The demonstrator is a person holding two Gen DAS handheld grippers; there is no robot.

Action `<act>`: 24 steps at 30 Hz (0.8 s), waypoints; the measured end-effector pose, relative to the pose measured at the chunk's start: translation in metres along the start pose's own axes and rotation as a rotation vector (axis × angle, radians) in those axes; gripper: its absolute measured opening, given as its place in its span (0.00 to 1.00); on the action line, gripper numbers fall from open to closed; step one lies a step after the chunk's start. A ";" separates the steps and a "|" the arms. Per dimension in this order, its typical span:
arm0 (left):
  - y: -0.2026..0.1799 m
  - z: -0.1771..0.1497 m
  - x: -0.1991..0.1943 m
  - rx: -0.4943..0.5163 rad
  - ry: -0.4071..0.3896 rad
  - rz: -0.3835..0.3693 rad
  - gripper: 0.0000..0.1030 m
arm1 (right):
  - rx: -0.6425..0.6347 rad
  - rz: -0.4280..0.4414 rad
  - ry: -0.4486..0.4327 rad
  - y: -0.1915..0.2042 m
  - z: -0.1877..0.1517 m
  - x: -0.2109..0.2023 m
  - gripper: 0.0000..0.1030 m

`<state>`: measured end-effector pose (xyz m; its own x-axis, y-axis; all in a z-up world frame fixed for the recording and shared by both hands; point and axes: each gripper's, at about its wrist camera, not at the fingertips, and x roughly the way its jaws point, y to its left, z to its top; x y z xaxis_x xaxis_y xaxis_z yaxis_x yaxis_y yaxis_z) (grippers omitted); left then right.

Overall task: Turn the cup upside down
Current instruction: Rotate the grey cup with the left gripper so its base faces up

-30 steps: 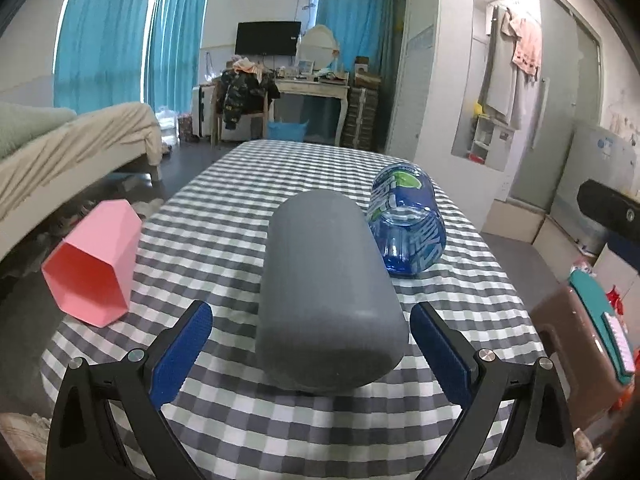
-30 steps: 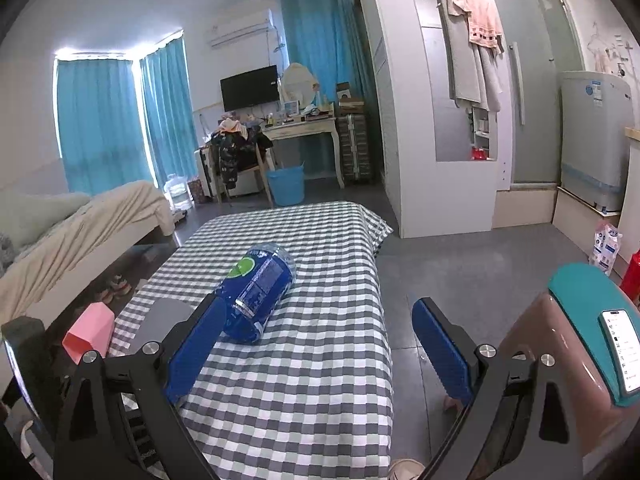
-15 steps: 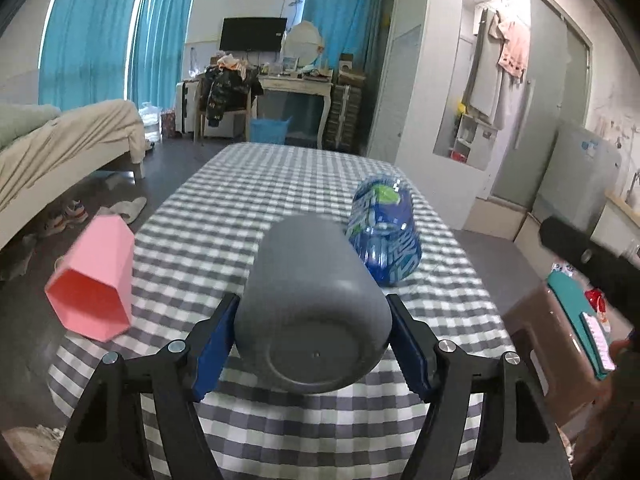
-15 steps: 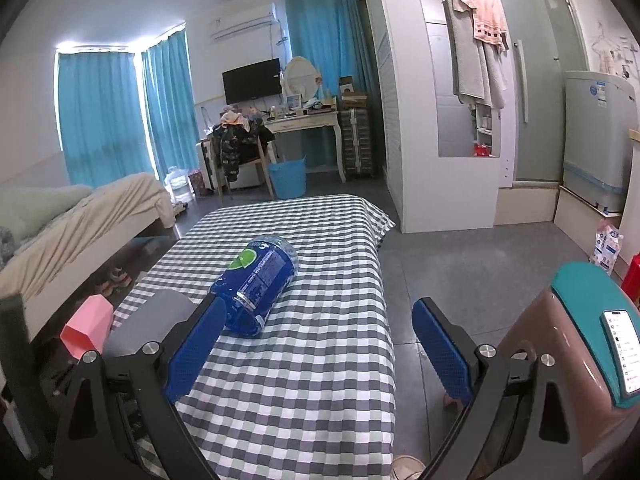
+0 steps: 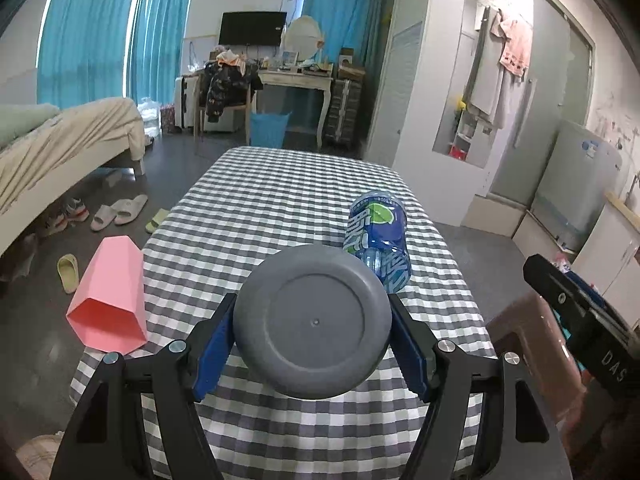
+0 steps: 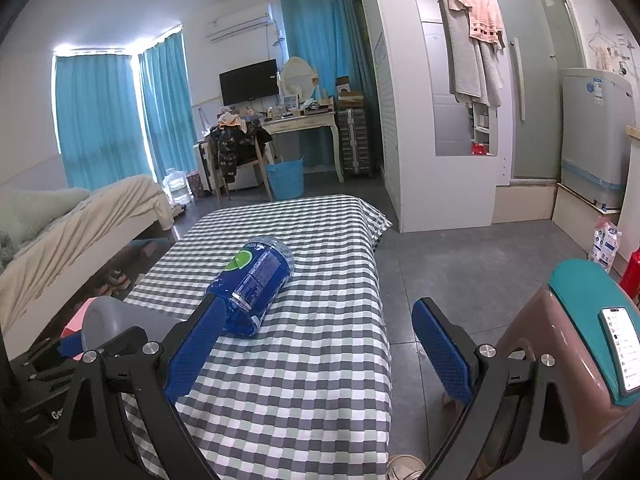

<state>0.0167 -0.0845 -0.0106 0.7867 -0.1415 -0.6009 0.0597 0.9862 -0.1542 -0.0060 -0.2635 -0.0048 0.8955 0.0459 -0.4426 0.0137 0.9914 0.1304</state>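
Left-wrist view: only the flat base of the grey cup (image 5: 312, 322) shows, mouth and far wall hidden behind it. Left gripper (image 5: 312, 344) clamps the cup between its blue pads (image 5: 210, 354), above the checked tablecloth (image 5: 280, 204). Right gripper (image 6: 316, 346) is spread wide, empty; blue bottle (image 6: 252, 286) lies just beyond.

A grey cup (image 5: 313, 322) and blue-labelled bottle (image 5: 378, 242) above a grey-and-white checked tabletop (image 5: 276, 200); a pink cup (image 5: 110, 300) beside.

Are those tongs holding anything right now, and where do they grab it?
The left tongs clamp the grey cup by its sides near the base. The right tongs are open, holding nothing.
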 end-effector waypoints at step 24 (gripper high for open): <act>-0.018 0.003 0.027 0.108 -0.007 0.035 0.71 | 0.041 -0.003 0.007 -0.011 0.001 -0.002 0.92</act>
<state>0.0386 -0.1059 -0.0221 0.7936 -0.1066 -0.5991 0.0979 0.9941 -0.0472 -0.0073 -0.2748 -0.0042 0.8923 0.0435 -0.4493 0.0349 0.9857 0.1648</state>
